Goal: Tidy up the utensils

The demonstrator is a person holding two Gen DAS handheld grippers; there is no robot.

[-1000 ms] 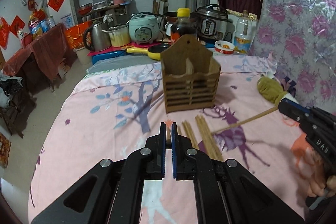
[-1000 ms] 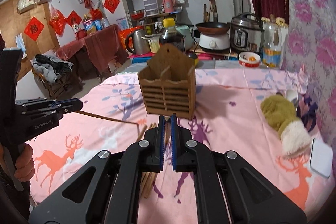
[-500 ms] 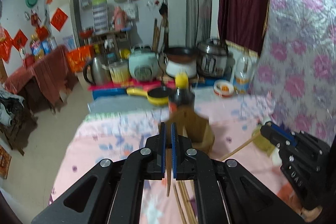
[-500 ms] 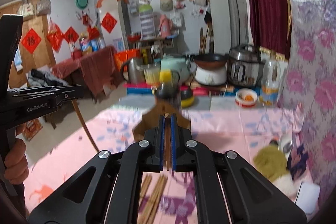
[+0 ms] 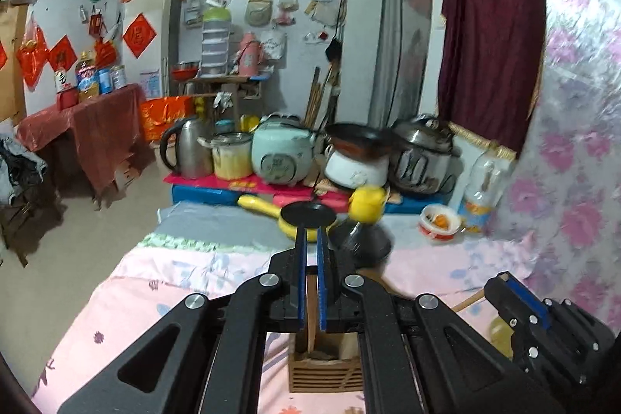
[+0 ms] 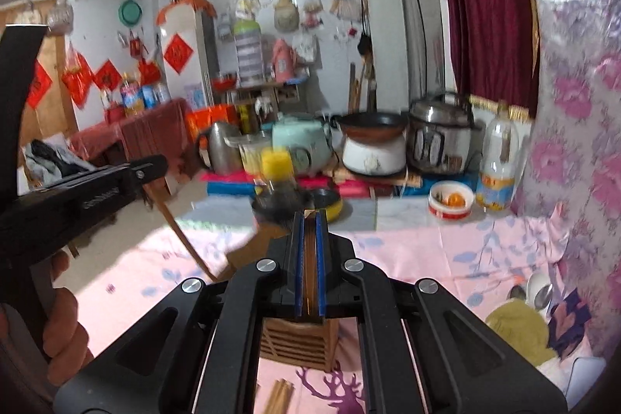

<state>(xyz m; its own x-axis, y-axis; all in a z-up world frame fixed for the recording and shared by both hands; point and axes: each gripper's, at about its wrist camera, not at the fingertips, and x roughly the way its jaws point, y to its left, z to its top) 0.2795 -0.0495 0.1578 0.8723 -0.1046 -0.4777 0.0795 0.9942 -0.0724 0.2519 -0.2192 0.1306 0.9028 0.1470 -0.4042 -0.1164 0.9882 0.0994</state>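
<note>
My left gripper (image 5: 310, 231) is shut on a wooden chopstick (image 5: 310, 313) that hangs down between the blue pads, over the slatted wooden holder (image 5: 322, 371) on the pink tablecloth. My right gripper (image 6: 309, 216) is shut on another chopstick (image 6: 309, 270), also above the holder (image 6: 299, 340). Each gripper shows in the other's view: the right gripper (image 5: 500, 280) with its stick (image 5: 469, 301) slanting down-left, the left gripper (image 6: 157, 165) with its stick (image 6: 186, 239) slanting down-right. Several chopsticks (image 6: 281, 394) lie on the cloth in front of the holder.
Just behind the holder stand a dark bottle with a yellow cap (image 5: 366, 208) and a yellow pan (image 5: 306, 214). Cookers, a kettle and a red-rimmed bowl (image 5: 440, 222) line the far edge. A yellow-green cloth (image 6: 516, 328) lies at right beside the floral wall.
Both grippers have lifted a chopstick each off the cloth and moved up and forward. The holder, earlier ahead of the jaws, now sits beneath them.
</note>
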